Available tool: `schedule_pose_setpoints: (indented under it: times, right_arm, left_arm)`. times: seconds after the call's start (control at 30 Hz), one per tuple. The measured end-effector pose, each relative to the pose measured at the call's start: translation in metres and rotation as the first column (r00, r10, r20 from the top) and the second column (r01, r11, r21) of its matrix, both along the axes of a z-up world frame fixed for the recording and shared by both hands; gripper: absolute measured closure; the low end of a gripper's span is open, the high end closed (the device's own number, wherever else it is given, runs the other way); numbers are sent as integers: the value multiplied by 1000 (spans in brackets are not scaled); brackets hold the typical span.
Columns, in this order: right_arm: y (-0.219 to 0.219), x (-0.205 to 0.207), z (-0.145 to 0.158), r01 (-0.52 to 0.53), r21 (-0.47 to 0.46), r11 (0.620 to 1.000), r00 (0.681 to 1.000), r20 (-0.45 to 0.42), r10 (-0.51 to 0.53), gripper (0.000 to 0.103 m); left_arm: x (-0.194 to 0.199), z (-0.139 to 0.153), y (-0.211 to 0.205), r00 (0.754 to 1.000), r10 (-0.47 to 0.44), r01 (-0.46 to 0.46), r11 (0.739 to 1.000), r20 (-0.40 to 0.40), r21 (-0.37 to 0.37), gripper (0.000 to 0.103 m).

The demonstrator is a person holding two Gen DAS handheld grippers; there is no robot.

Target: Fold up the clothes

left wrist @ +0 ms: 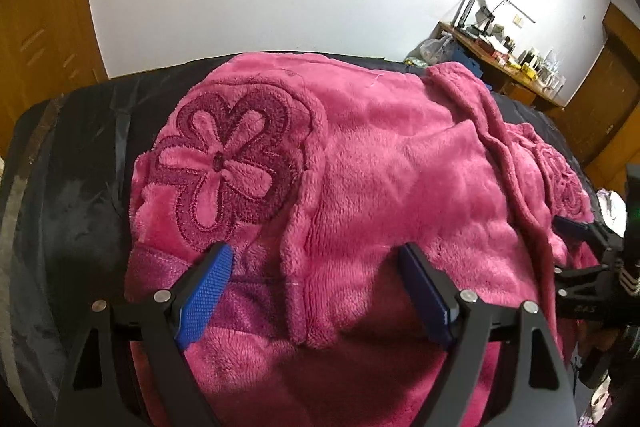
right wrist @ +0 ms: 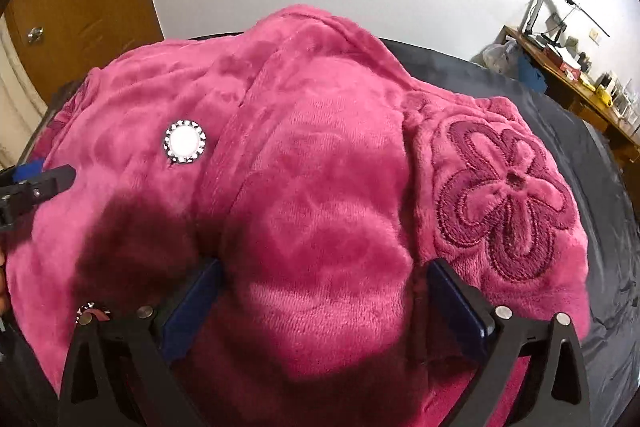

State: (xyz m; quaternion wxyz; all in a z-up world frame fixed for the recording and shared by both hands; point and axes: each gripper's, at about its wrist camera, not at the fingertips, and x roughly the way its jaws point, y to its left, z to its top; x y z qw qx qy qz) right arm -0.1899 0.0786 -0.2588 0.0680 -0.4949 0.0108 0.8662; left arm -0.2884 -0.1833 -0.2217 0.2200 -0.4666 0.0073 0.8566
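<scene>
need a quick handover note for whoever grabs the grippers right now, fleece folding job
Left gripper: open, just above the near hem of the pink fleece garment, holding nothing.
Right gripper: open wide, a hump of the fleece between its fingers, no grip yet.
The garment lies spread and rumpled on the dark cover, with a flower patch at each near corner and a white button on the front.
Done: no neat fold visible yet.
Left: grab the near edge with both grippers and fold.

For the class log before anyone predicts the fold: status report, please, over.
Left gripper open, right gripper open, both over fleece. Pink fleece garment rumpled on dark cover, unfolded. Nothing in the way.
</scene>
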Motion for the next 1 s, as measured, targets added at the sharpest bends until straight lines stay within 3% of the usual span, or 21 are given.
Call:
schedule_pose_setpoints:
  times: [0.17,0.33,0.6,0.73,0.87,1.0]
  right_arm:
    - [-4,0,0,-10,-2,1000,1000,-12,10,0]
    - [13,12,17,-19,-124,992,1000,-10,18,0]
    - [82,75,57,107,-281,954,981,-128,-148,0]
    - [138,86,43,185,-360,914,970,-85,-229,0]
    - [162,94,23,206,-449,870,967,-43,-252,0]
    - [171,94,8,196,-508,838,971,-21,-240,0]
  left_arm:
    - [-4,11,6,998,34,-32,999,51,-37,16]
    - [14,43,29,1000,-8,8,1000,28,-4,16]
    - [42,59,84,992,-121,122,992,27,-41,16]
    - [42,50,103,992,-123,127,987,42,-97,16]
    - [32,32,111,994,-84,95,984,76,-150,16]
    - [28,24,113,995,-66,78,981,76,-175,9]
